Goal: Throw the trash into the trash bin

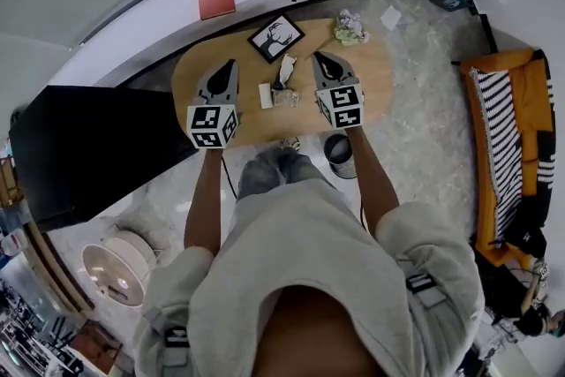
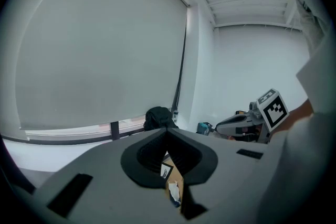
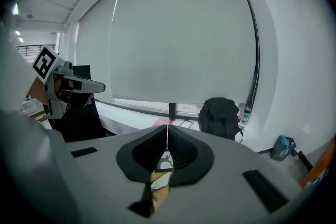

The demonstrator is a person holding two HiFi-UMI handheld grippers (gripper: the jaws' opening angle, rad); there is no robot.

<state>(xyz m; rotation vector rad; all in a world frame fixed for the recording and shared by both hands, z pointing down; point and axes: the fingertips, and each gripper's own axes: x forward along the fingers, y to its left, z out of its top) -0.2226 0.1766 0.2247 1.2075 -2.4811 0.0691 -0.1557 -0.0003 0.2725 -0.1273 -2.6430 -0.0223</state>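
Both forearms stretch up-frame, side by side; the left gripper (image 1: 230,66) and right gripper (image 1: 321,59) hover over the tabletop (image 1: 372,77), flanking crumpled trash (image 1: 284,86), their fingers (image 1: 222,81) pressed together, empty.

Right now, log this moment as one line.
left hand-held gripper: shut, empty | right hand-held gripper: shut, empty | trash: on table | trash bin: on floor

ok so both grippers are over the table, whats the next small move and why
Probably open the right gripper and ease it left onto the crumpled trash: its jaws are shut with nothing in them, the trash lies on the table just beside it, and the bin stands on the floor below.
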